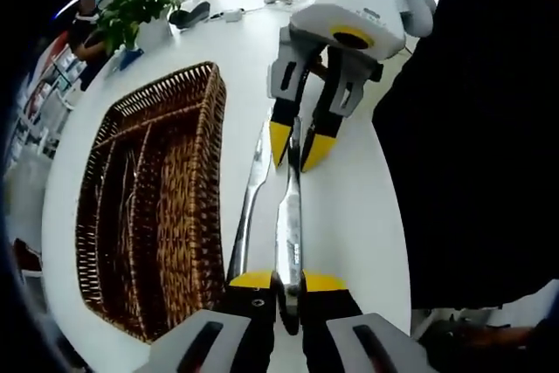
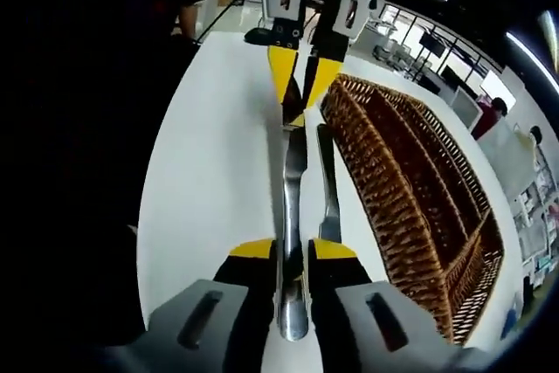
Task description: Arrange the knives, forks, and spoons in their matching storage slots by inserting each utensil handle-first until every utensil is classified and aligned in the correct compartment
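A silver utensil [image 1: 287, 224] [image 2: 293, 189] hangs lengthwise between both grippers above the white table [image 1: 349, 216]. My left gripper [image 1: 288, 281] is shut on one end of it. My right gripper [image 2: 294, 249] is shut on the other end, and it enters the left gripper view from the top [image 1: 297, 148]. In the right gripper view the left gripper [image 2: 301, 85] comes in from above. A second silver utensil [image 1: 249, 207] [image 2: 327, 189], shaped like a knife, lies flat on the table between the held one and the brown wicker tray [image 1: 205, 128] [image 2: 410, 172] with long compartments.
A person in dark clothes [image 1: 472, 128] [image 2: 87, 128] stands close along the table's edge. A potted green plant [image 1: 140, 6] and small dark items [image 1: 194, 15] sit at the far end of the table. Bare white tabletop lies around the held utensil.
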`<act>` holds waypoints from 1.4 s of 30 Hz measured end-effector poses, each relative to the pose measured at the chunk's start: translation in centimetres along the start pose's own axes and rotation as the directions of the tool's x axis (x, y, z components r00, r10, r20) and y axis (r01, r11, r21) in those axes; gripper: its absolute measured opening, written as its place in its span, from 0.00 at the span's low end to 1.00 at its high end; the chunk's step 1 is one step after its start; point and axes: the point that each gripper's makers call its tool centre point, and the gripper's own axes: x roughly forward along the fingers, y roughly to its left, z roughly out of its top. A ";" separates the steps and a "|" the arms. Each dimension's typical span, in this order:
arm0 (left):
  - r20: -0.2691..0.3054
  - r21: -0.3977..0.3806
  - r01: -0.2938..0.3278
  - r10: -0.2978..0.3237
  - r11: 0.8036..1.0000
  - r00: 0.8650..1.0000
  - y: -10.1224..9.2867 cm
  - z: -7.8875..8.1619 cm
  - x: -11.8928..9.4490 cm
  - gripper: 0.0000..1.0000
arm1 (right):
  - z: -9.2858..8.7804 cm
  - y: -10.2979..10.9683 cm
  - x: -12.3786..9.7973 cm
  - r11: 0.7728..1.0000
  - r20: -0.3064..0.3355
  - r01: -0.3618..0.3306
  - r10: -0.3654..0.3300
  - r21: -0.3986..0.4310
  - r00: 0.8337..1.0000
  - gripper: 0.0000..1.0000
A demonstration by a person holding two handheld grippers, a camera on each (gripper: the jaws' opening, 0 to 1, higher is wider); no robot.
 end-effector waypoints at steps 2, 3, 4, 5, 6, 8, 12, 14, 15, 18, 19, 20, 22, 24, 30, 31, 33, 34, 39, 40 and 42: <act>-0.002 0.001 0.001 -0.001 1.000 1.000 0.0 -0.1 0.0 0.08 | 0.0 0.1 0.1 0.999 -0.007 0.006 -0.006 -0.042 1.000 0.08; -0.001 0.003 0.001 -0.001 1.000 1.000 -0.1 -0.2 -0.1 0.08 | 0.1 0.1 -0.1 0.996 -0.009 0.010 -0.011 -0.084 1.000 0.08; 0.002 -0.004 0.006 -0.006 1.000 1.000 -0.2 -0.2 -0.1 0.08 | 0.1 0.1 0.2 0.997 -0.009 0.019 -0.020 -0.075 1.000 0.08; 0.002 -0.001 0.005 -0.005 1.000 1.000 -0.2 -0.3 -0.2 0.08 | 0.2 0.1 0.2 0.997 -0.009 0.023 -0.024 -0.079 1.000 0.08; 0.000 -0.003 0.006 -0.006 1.000 1.000 -0.3 -0.4 -0.3 0.08 | 0.4 0.0 0.2 0.994 -0.002 0.032 -0.032 -0.105 0.999 0.08; 0.004 -0.006 0.011 -0.011 1.000 1.000 -0.4 -0.4 -0.3 0.08 | 0.4 0.1 0.2 0.994 -0.010 0.035 -0.036 -0.106 0.999 0.08; 0.002 -0.007 0.026 -0.026 1.000 1.000 -0.7 -0.5 -0.2 0.08 | 0.4 -0.1 0.2 0.993 0.003 0.052 -0.052 -0.109 0.999 0.06; 0.011 -0.012 0.031 -0.031 0.999 0.999 -0.9 -0.4 -0.2 0.08 | 0.3 -0.3 0.1 0.992 -0.004 0.059 -0.060 -0.112 0.998 0.05; 0.007 -0.013 0.032 -0.031 0.999 0.999 -1.0 -0.5 -0.1 0.08 | 0.4 -0.4 -0.1 0.992 0.001 0.059 -0.059 -0.115 0.998 0.05; 0.005 -0.023 0.032 -0.032 0.999 0.999 -1.1 -0.6 0.1 0.08 | 0.6 -0.5 -0.2 0.992 -0.004 0.057 -0.058 -0.115 0.998 0.04; 0.006 -0.030 0.034 -0.034 0.999 0.999 -1.1 -0.7 0.2 0.08 | 0.6 -0.5 -0.3 0.993 -0.012 0.055 -0.056 -0.101 0.998 0.04; 0.001 -0.032 0.034 -0.034 0.999 0.999 -1.1 -0.8 0.2 0.08 | 0.8 -0.4 -0.3 0.994 -0.010 0.051 -0.052 -0.100 0.999 0.04; -0.002 -0.040 0.043 -0.043 0.998 0.999 -1.3 -1.0 0.4 0.08 | 1.0 0.1 -0.4 0.997 -0.003 0.028 -0.028 -0.076 1.000 0.04; 0.004 -0.046 0.052 -0.052 0.998 0.999 -1.6 -1.1 0.5 0.08 | 0.9 0.4 -0.4 0.999 -0.001 0.007 -0.007 -0.037 1.000 0.04; -0.021 -0.068 0.088 -0.090 0.994 0.996 -2.1 -1.8 0.2 0.00 | -0.1 1.7 -0.5 0.935 0.028 -0.118 0.116 0.333 0.993 0.00; -0.001 -0.057 0.105 -0.105 0.993 0.994 -2.3 -1.4 0.4 0.00 | 0.5 1.3 -0.3 0.940 0.078 -0.130 0.110 0.317 0.991 0.00; 0.002 -0.041 0.106 -0.106 0.994 0.994 -2.4 -1.4 0.5 0.00 | -0.3 1.4 0.1 0.961 0.036 -0.123 0.118 0.248 0.992 0.00; -0.013 -0.035 0.109 -0.109 0.993 0.994 -2.5 -1.7 0.5 0.00 | -0.2 1.6 0.1 0.956 0.041 -0.130 0.124 0.262 0.991 0.00; -0.005 -0.019 0.082 -0.082 0.996 0.997 -2.0 -1.7 0.2 0.00 | -0.2 2.0 0.2 0.947 0.035 -0.150 0.146 0.285 0.989 0.00; -0.001 -0.022 0.082 -0.082 0.996 0.997 -1.9 -1.7 0.0 0.00 | -0.1 1.9 0.0 0.949 0.032 -0.149 0.146 0.278 0.989 0.00; 0.019 -0.040 0.070 -0.070 0.997 0.997 -1.4 -1.5 -0.5 0.00 | 0.2 1.7 -0.1 0.946 0.029 -0.153 0.151 0.285 0.988 0.00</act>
